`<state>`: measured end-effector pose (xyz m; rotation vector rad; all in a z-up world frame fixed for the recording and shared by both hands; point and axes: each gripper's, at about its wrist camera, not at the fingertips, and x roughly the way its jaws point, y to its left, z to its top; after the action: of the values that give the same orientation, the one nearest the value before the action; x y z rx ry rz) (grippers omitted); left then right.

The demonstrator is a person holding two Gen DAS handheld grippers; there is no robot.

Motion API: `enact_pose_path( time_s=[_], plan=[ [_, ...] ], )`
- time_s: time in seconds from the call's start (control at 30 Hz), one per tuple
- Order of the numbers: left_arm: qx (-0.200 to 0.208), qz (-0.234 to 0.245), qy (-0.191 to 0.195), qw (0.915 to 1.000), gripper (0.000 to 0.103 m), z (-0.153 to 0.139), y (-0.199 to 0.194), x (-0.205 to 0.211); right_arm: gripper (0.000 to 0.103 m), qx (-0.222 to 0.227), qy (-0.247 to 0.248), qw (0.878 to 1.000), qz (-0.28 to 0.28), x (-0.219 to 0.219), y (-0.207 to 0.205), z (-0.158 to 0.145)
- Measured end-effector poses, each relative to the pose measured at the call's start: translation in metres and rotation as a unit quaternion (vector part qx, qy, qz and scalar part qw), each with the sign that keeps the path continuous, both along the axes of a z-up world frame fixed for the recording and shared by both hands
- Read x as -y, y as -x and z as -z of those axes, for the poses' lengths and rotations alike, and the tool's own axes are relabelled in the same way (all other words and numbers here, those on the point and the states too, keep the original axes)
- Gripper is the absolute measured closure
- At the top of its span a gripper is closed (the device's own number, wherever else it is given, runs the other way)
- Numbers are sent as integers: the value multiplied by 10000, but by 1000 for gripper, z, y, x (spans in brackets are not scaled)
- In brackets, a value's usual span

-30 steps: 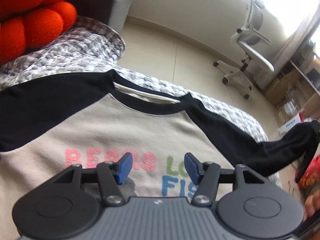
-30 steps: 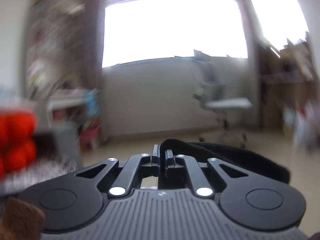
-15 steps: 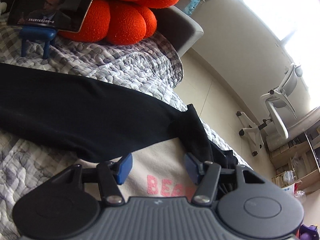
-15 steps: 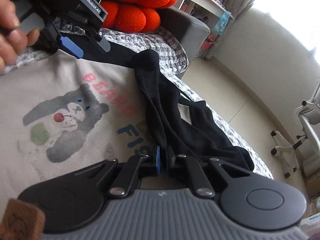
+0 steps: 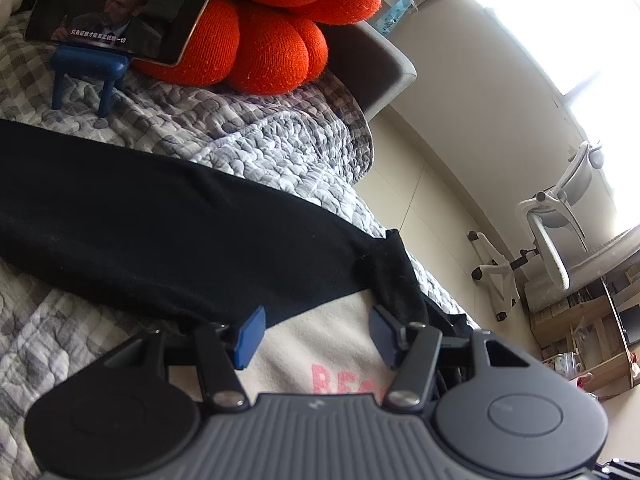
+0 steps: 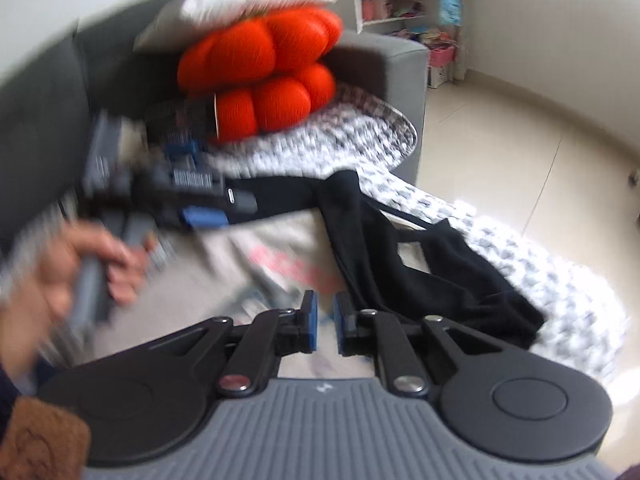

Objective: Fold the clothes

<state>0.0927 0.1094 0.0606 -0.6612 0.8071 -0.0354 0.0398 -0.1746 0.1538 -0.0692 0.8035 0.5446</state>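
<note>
a cream sweatshirt with black sleeves lies flat on a quilted bed. the right gripper is opening, nothing between its pads; one sleeve lies folded inward. the left gripper hovers half open, empty, over the spread sleeve; best pinched near the cuff.

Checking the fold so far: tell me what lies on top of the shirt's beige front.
A folded-in black sleeve lies across the right part of the beige front, partly covering the pink lettering. What is under the sleeve is hidden. Neither gripper rests on it.
</note>
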Motion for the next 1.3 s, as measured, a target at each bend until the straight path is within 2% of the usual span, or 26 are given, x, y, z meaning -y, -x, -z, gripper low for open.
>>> enact_pose_path(
  time_s=[0.03, 0.07, 0.1, 0.17, 0.3, 0.4, 0.47, 0.53, 0.57, 0.6, 0.67, 0.77, 0.8, 0.87, 0.93, 1.03, 1.07, 1.1, 1.13, 1.17, 1.2, 1.27, 1.3],
  plan=[
    [9, 16, -36, 10000, 44, 0, -1, -2, 77, -30, -281, 9995, 144, 2, -4, -1],
    [18, 29, -56, 10000, 44, 0, -2, -3, 66, -60, -562, 9980, 289, 5, -7, -2],
    [27, 40, -64, 10000, 44, 0, -2, -5, 65, -90, -843, 9955, 433, 7, -11, -3],
    [59, 50, -25, 10000, 44, 0, -3, -11, 65, 65, -414, 9985, 345, -12, -23, 8],
    [95, -136, 92, 9998, 44, 1, -4, -26, 65, -1, 380, 9992, -137, -64, -52, 42],
    [49, -240, 226, 9994, 44, 4, -6, -37, 65, 603, 1253, 9893, -435, -109, -63, 69],
    [37, -228, 257, 9994, 44, 5, -7, -40, 65, 698, 1677, 9823, -467, -124, -72, 88],
    [58, -198, 219, 9995, 44, 4, -7, -42, 75, 774, 2086, 9737, -494, -138, -82, 106],
    [66, -197, 217, 9995, 44, 4, -7, -44, 92, 791, 2199, 9711, -485, -141, -83, 112],
    [68, -202, 251, 9995, 44, 4, -7, -46, 103, 872, 2217, 9704, -394, -140, -83, 112],
    [61, -192, 422, 9989, 44, 6, -8, -50, 103, 1089, 1725, 9787, -246, -132, -71, 98],
    [31, -9, 1040, 9946, 44, 12, -9, -53, 103, 1410, 940, 9855, -26, -119, -53, 74],
    [20, 76, 1276, 9918, 44, 14, -9, -53, 103, 1445, 831, 9860, -86, -118, -45, 70],
    [3, 149, 1360, 9906, 44, 15, -9, -50, 103, 1446, 1054, 9834, -299, -122, -39, 73],
    [9, 115, 1153, 9933, 44, 12, -8, -45, 103, 1356, 1589, 9773, -367, -129, -48, 87],
    [50, 83, 967, 9953, 44, 8, -7, -41, 82, 1245, 1904, 9734, -255, -133, -75, 105],
    [63, 119, 963, 9953, 44, 8, -7, -41, 64, 1305, 2007, 9708, -181, -135, -83, 110],
    [73, 152, 939, 9954, 44, 7, -6, -40, 55, 1354, 2072, 9688, -118, -135, -88, 113],
    [83, 170, 887, 9959, 44, 7, -6, -39, 54, 1400, 2133, 9669, -55, -136, -92, 117],
    [80, 171, 842, 9963, 44, 7, -6, -39, 54, 1264, 2104, 9694, -71, -136, -97, 121],
    [66, 166, 822, 9965, 44, 8, -7, -40, 69, 1110, 2066, 9721, -96, -137, -101, 126],
    [38, 156, 782, 9968, 44, 10, -10, -43, 98, 1170, 2102, 9706, -102, -139, -99, 130],
    [24, 150, 762, 9970, 44, 11, -11, -44, 100, 1280, 2041, 9705, -1, -138, -96, 126]
  ],
)
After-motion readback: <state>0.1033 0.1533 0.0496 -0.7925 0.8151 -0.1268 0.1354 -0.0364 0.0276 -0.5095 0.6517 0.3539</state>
